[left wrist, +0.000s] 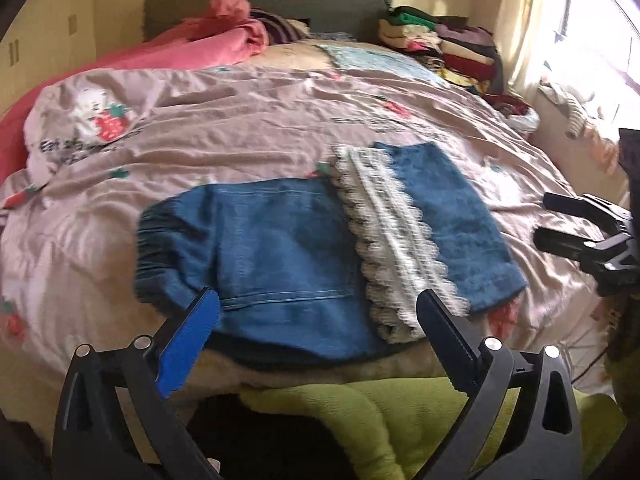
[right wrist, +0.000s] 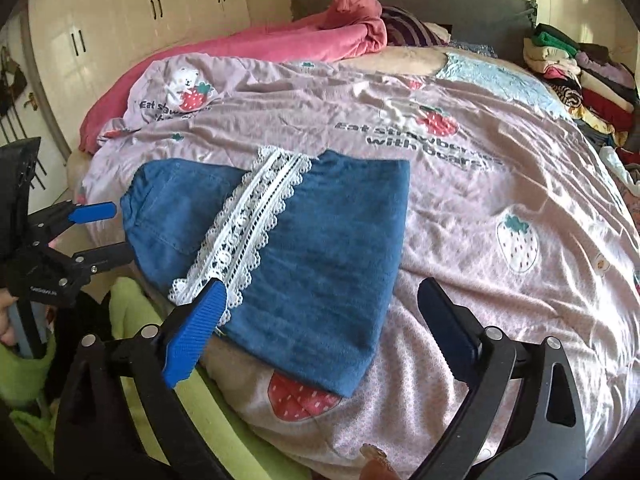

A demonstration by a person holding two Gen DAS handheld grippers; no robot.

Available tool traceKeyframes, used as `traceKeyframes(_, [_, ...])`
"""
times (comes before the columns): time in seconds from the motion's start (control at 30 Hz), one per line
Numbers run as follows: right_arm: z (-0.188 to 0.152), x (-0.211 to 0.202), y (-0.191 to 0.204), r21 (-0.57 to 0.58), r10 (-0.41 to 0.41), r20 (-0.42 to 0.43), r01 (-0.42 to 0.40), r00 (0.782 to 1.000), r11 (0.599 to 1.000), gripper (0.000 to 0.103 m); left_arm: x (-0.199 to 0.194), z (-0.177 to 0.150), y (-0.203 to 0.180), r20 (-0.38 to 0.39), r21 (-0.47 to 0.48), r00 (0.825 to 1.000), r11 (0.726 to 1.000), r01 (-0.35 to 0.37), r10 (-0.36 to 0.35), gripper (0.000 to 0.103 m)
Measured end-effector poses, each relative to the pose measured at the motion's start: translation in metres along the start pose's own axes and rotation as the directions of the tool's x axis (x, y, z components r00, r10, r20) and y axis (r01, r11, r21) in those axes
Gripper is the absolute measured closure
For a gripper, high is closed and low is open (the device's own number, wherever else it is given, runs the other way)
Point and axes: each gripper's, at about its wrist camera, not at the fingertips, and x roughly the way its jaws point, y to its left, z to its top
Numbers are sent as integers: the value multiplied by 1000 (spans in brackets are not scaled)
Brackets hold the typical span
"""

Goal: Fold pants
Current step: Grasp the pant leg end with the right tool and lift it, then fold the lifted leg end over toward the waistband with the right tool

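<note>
The blue denim pants (right wrist: 320,240) lay folded on the near edge of the bed, on a pink quilt cover (right wrist: 500,200), with a band of white lace trim (right wrist: 248,232) running across them and the elastic waistband toward the left. The cover was printed with strawberries and a white bear (right wrist: 186,80), and its dark lettering read "Eat strawberries with bears" in the right wrist view, partly creased; a second, smaller print beside the bear began "Eat" and could not be read further. The left gripper (left wrist: 318,312) hovered over the near edge of the pants with its jaws spread wide and nothing between them, one finger faced in blue. The right gripper (right wrist: 320,300) likewise stood wide apart and empty, its blue-faced finger just over the lace end and its other finger above bare quilt beside the pants. In the right wrist view the body of the left gripper carried a small white label, too small to read. A rumpled pink blanket (right wrist: 280,44) lay by the headboard, folded clothes (right wrist: 580,76) were stacked at the far right corner, and cream wardrobe doors (right wrist: 140,20) stood behind.
</note>
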Motion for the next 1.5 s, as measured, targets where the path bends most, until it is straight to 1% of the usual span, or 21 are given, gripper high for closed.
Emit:
traceKeyframes(0.27, [16, 1, 19, -43, 9, 18, -8, 1000, 999, 11, -7, -4, 37, -3, -81, 995, 991, -104, 104, 5])
traceKeyframes(0.4, [25, 4, 31, -68, 22, 24, -21, 999, 998, 11, -13, -8, 59, 0, -133, 992, 983, -124, 125, 5])
traceKeyframes(0.63, [51, 17, 59, -120, 81, 32, -76, 996, 990, 11, -19, -19, 95, -2, -217, 989, 965, -147, 150, 5])
traceKeyframes(0.8, [67, 37, 84, -172, 140, 18, -135, 990, 976, 11, -14, -28, 113, -24, -272, 991, 954, -131, 129, 5])
traceKeyframes(0.97, [81, 61, 110, -221, 207, -23, -207, 978, 953, 11, -1, -31, 115, -53, -293, 993, 949, -115, 104, 5])
traceKeyframes(1.13, [93, 89, 135, -266, 255, -75, -265, 964, 927, 11, 13, -32, 106, -52, -307, 999, 951, -32, 17, 5])
traceKeyframes(1.3, [104, 119, 147, -277, 280, -124, -305, 952, 911, 11, 33, -34, 101, -91, -319, 996, 947, -46, 18, 5])
traceKeyframes(1.37, [109, 133, 151, -280, 278, -151, -311, 949, 908, 11, 38, -35, 104, -82, -341, 997, 940, -29, 1, 5])
traceKeyframes(1.47, [115, 150, 156, -279, 286, -175, -326, 942, 903, 11, 47, -37, 108, -80, -355, 997, 935, -28, -1, 5])
traceKeyframes(1.5, [117, 156, 159, -282, 300, -181, -342, 937, 896, 11, 49, -37, 109, -80, -357, 997, 934, -24, -4, 5])
